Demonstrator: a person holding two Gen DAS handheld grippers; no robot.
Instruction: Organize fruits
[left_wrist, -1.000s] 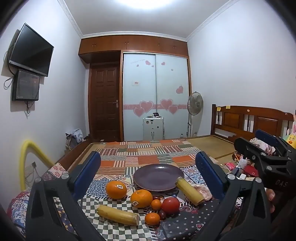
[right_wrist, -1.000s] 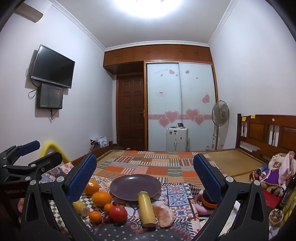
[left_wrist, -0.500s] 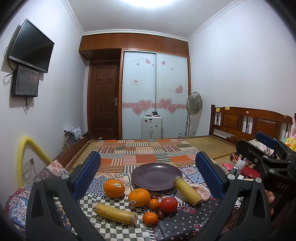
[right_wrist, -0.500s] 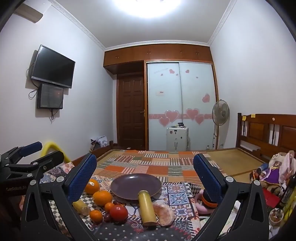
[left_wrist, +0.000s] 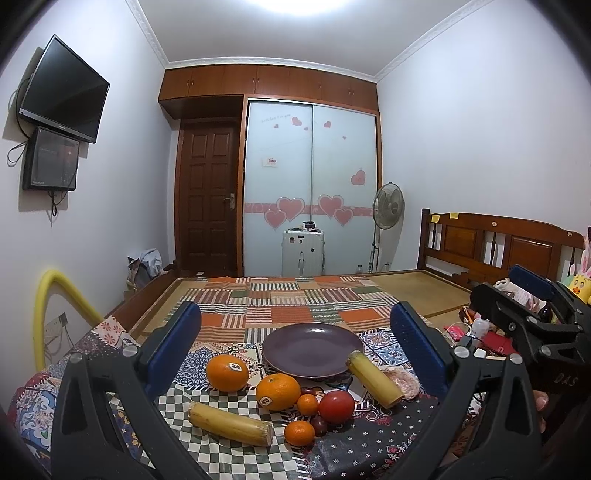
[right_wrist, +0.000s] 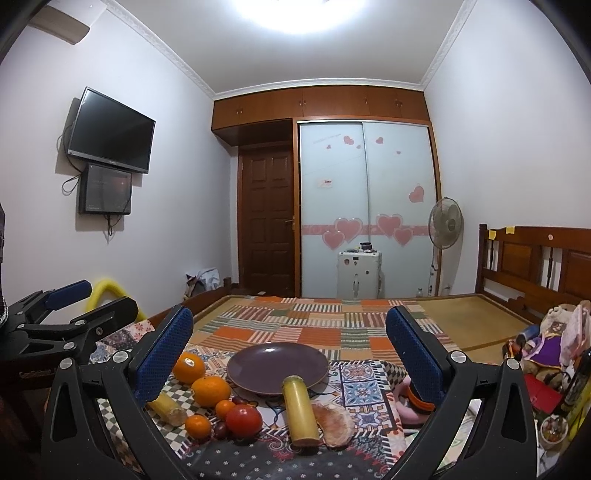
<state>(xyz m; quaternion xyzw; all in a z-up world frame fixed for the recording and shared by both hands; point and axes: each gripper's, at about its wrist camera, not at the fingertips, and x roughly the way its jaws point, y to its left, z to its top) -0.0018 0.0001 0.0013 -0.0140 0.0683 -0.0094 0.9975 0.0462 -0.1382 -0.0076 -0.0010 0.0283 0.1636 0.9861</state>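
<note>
Fruit (left_wrist: 277, 391) lay clustered before the empty plate (left_wrist: 312, 349); both grippers, left (left_wrist: 295, 354) and right (right_wrist: 288, 358), hung back, jaws apart, holding nothing.

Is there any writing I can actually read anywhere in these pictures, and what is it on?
"DAS": raised letters on the right gripper, seen from the left wrist view.
Stickers on the two oranges: too small to read.
Wardrobe door script and small label: blurred.
TV brand mark: unreadable.
</note>
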